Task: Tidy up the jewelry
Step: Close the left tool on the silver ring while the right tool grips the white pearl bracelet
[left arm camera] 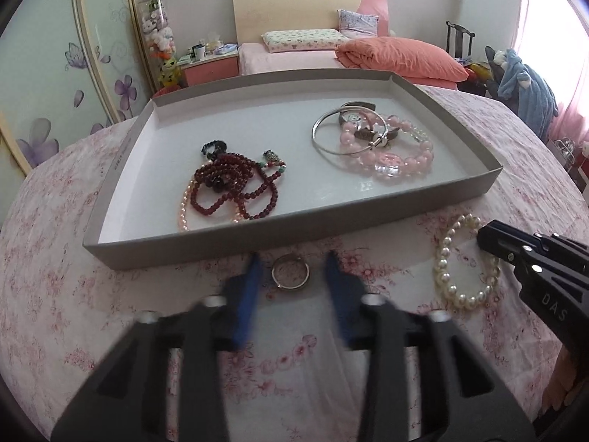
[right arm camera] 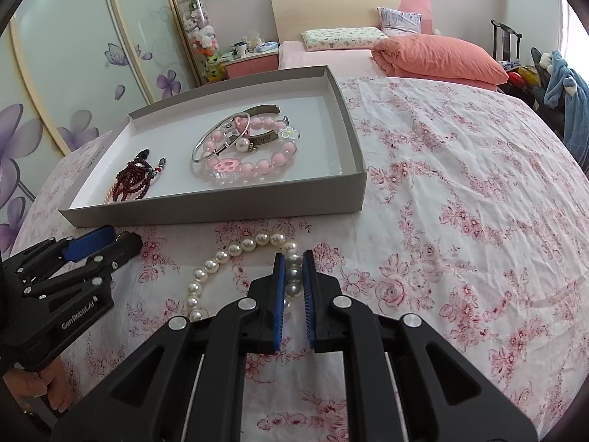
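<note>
A grey box lid point(left arm camera: 228, 237) lies on the floral cloth and holds dark red beads point(left arm camera: 232, 184), a silver bangle point(left arm camera: 333, 127) and a pink bead bracelet point(left arm camera: 390, 154). My left gripper point(left arm camera: 292, 267) is open, its blue pads either side of a small metal ring point(left arm camera: 291, 274) on the cloth. A white pearl bracelet point(left arm camera: 460, 269) lies to the right. In the right wrist view my right gripper point(right arm camera: 293, 258) has its pads closed narrowly around the pearl bracelet point(right arm camera: 228, 254), which still rests on the cloth. The lid point(right arm camera: 221, 208) lies beyond.
The floral cloth point(right arm camera: 460, 202) spreads wide to the right of the lid. A bed with an orange duvet point(right arm camera: 438, 55) stands behind. Sliding wardrobe doors point(right arm camera: 73, 73) are at the left. The left gripper's body point(right arm camera: 66, 276) is at the lower left of the right wrist view.
</note>
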A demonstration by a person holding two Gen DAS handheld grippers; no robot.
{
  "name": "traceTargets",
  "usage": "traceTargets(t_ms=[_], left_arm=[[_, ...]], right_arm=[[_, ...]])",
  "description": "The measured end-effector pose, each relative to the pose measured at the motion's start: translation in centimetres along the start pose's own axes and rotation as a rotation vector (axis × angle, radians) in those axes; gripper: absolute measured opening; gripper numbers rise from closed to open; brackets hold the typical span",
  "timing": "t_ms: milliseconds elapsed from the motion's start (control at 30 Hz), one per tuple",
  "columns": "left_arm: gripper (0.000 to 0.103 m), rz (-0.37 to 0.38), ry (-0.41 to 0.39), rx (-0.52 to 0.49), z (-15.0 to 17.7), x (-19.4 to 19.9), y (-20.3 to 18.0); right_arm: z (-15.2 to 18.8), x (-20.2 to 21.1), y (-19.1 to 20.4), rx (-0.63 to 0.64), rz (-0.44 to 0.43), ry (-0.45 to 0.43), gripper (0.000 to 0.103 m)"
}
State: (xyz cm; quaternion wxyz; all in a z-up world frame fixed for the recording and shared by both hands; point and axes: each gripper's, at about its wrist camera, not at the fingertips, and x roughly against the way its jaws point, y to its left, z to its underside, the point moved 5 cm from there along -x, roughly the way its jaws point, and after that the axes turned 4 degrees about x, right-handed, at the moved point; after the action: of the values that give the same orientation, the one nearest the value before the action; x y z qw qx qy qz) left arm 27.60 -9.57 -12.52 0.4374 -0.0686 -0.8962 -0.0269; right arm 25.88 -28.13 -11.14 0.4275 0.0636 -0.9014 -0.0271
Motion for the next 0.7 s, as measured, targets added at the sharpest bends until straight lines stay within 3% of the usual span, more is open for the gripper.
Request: traceTargets(t_ms=[467, 700], left_arm=[[0.024, 0.012, -0.001, 0.052, 3.3, 3.0, 7.5], [0.033, 0.004, 0.001, 0.025, 3.5, 3.2, 7.2]], right_arm=[[0.6, 0.0, 3.1, 0.129, -0.008, 0.012, 0.011], [0.6, 0.0, 3.0, 0.125, -0.011, 0.012, 0.011]])
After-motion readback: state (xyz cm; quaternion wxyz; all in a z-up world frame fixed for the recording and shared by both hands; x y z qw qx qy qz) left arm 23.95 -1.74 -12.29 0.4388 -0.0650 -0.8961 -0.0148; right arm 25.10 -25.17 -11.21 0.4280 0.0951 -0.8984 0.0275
